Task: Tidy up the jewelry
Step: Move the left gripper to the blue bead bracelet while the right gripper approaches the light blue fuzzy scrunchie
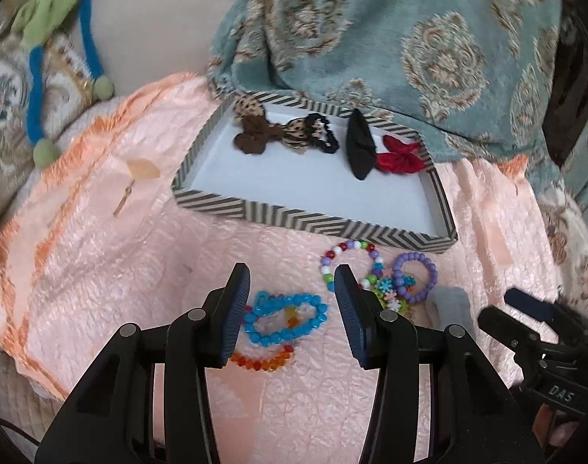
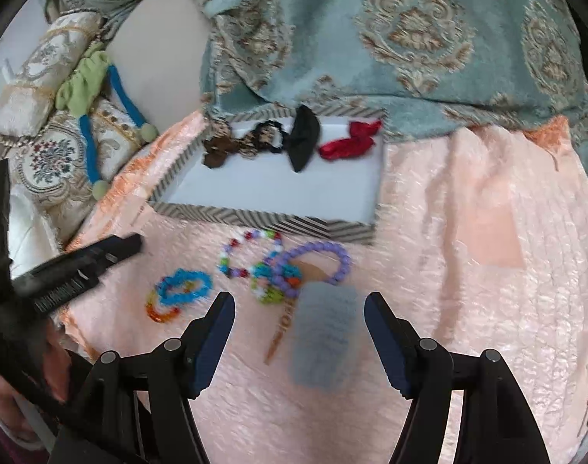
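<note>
Left tool (image 1: 292,309) open, empty, straddling blue bead bracelet (image 1: 286,319) on pink bedspread (image 1: 120,251), 6 o'clock of striped tray (image 1: 317,220). Right tool (image 2: 299,332) open, empty. Beads light, floppy, slippery: pinch across one strand, not whole loop.

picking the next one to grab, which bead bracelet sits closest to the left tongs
The blue bead bracelet, lying on the pink cloth between the open left tongs. The multicoloured bracelet and purple one lie further right, nearer the tray.
</note>
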Available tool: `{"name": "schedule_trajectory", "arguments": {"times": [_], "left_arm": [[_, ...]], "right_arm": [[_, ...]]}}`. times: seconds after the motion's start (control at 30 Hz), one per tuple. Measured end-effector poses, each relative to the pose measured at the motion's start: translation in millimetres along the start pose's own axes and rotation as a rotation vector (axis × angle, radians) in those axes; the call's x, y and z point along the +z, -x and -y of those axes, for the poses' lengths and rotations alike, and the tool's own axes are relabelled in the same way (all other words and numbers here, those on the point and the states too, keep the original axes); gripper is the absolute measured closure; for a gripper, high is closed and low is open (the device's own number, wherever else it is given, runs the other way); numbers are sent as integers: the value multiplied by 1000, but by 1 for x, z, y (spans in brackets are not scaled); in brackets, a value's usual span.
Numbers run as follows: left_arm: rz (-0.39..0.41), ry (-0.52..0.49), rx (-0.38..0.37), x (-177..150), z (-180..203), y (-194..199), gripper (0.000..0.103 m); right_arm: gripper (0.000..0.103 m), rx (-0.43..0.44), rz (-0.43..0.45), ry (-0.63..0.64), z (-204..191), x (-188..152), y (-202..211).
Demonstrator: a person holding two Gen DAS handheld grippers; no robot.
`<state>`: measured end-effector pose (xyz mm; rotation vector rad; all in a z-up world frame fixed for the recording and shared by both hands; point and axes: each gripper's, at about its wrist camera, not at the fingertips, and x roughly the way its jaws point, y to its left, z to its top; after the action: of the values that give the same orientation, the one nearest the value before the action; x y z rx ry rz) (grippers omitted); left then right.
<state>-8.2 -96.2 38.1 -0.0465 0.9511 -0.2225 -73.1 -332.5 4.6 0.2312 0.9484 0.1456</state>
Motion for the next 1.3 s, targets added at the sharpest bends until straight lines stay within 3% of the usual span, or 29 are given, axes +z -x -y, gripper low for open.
{"name": "schedule_trajectory", "arguments": {"times": [0.27,0.4,0.7,0.93,1.1,1.13,1.17,1.2,1.3], "left_arm": [[-72,54,-32,-2,-32,-13,58],[-127,55,-41,-10,-35,-31,58],[-204,-88,-82,-17,-12,-62,52],[-217,-244,-57,-16,9,-80,48],[-234,-250,-66,-10,8,-95,49],[-234,-242,-79,-9,7,-98,55],[-237,-241,-94,-8,6,-100,63],[-244,-240,-107,-7,7,-101,78],[-247,-238,-128,-5,9,-101,91]], "right_arm": [[37,5,-52,-39,25,-20,-12],[43,10,-73,-23,24,-24,-21],[43,63,-81,-51,22,-22,-37],[43,78,-97,-56,20,-21,-50],[43,76,-97,-52,20,-21,-56],[44,74,-94,-44,19,-21,-57],[51,67,-91,-34,18,-21,-59],[57,58,-88,-21,18,-21,-60],[64,51,-75,-10,18,-20,-61]]}}
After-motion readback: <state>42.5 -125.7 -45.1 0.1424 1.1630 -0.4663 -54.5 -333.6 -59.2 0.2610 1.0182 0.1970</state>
